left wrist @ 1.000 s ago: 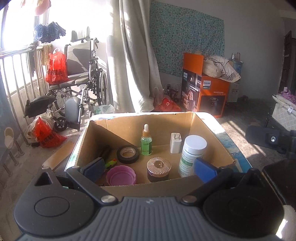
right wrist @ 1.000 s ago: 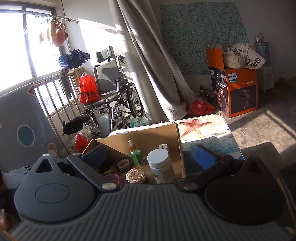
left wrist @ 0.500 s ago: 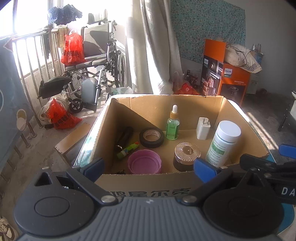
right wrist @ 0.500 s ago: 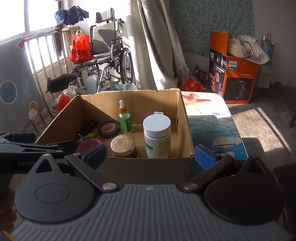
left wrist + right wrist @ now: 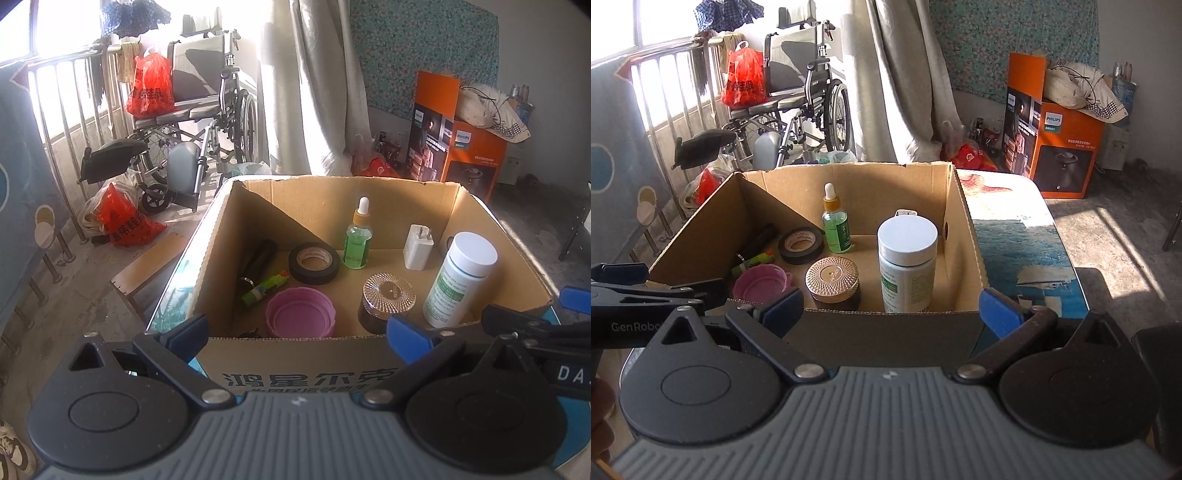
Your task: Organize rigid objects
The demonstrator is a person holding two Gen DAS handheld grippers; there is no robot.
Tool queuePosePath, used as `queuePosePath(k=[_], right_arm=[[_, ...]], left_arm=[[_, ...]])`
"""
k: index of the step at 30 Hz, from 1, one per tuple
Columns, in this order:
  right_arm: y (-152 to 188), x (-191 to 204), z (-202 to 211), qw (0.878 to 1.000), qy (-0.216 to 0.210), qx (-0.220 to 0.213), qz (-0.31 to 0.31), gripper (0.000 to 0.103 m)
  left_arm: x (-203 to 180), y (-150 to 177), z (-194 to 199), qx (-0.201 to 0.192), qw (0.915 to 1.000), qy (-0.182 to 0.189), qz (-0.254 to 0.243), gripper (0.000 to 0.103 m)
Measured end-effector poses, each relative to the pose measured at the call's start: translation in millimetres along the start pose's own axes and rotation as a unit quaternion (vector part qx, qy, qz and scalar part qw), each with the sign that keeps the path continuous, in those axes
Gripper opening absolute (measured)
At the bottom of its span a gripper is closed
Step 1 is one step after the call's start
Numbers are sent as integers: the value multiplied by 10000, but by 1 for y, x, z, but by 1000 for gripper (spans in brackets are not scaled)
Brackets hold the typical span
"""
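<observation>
Left wrist view: left claw (image 5: 295, 332) spread wide and empty at the near wall of the cardboard box (image 5: 303, 373); tape roll (image 5: 314, 263), pink lid (image 5: 300, 312), charger (image 5: 418, 247) already lie inside, so sorting looks mostly done.
Right wrist view: right claw (image 5: 892, 308) also wide, holding nothing; white bottle (image 5: 907, 264) stands upright in the box beside the gold-lidded jar (image 5: 833, 282); tabletop (image 5: 1015, 236) shows no loose items.

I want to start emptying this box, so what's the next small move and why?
Probably ease the right gripper forward over the box rim and down toward the white bottle: it stands upright right ahead, and the open jaws look wide enough.
</observation>
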State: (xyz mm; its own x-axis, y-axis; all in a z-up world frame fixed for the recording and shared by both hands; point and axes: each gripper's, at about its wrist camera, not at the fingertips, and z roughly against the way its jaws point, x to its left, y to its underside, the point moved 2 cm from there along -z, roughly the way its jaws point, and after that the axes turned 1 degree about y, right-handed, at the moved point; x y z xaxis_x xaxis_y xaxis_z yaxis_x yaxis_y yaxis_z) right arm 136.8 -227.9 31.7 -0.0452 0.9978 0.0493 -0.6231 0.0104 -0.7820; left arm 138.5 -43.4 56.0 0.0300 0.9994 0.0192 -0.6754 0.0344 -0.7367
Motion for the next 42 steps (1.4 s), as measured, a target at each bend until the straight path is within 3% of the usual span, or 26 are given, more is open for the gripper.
queuePosePath(k=[42], right_arm=[[7,3,-2,9999,30,124,24,102]], left_arm=[[0,3,1,97,9999,-90,-83,103]])
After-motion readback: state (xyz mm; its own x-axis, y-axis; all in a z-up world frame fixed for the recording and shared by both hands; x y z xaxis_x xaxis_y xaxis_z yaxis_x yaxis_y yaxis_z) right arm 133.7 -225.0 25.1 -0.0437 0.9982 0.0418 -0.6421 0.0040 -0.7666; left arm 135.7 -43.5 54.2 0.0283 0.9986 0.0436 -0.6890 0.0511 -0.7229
